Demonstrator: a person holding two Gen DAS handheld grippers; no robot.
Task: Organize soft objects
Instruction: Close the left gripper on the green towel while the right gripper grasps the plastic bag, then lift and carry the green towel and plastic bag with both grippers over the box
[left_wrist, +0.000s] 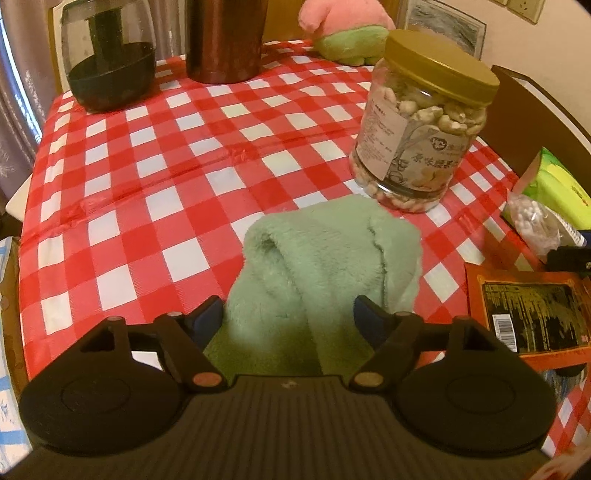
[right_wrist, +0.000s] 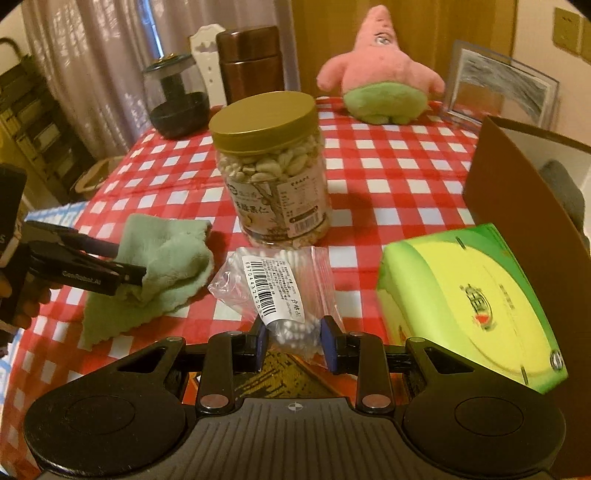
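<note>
1. A green cloth (left_wrist: 325, 266) is seen bunched on the checked worktop (left_wrist: 147, 177), with the left gripper (left_wrist: 290, 314) lowered over its near end. The jaws are spread wide, one to each side of the folds; no pinch on the fabric is shown.

2. A clear bag of cotton swabs (right_wrist: 284, 291) is pinched at its near end by the right gripper (right_wrist: 293, 347), the jaws drawn in on the plastic. Whether the bag is clear of the worktop cannot be told.

3. A pink plush (right_wrist: 380, 77) is left standing at the far edge, well apart from both grippers and apparently untouched.

4. The task is judged to be at an early stage: no soft item is seen gathered into any place, and cloth, bag and plush are all still to be dealt with.

5. A brown box (right_wrist: 517, 192) is seen open at the right edge, with something grey inside; it is judged a likely destination, though this cannot be confirmed.

6. A nut jar (right_wrist: 271, 173) is seen just beyond cloth and bag, and is judged the chief obstacle to any reach toward the plush.

7. A green tissue box (right_wrist: 469, 306) is seen between the bag and the brown box, close beside the right gripper.

8. A dark glass jar (left_wrist: 109, 59), a brown canister (left_wrist: 225, 40) and an orange packet (left_wrist: 532, 314) are also seen.
</note>
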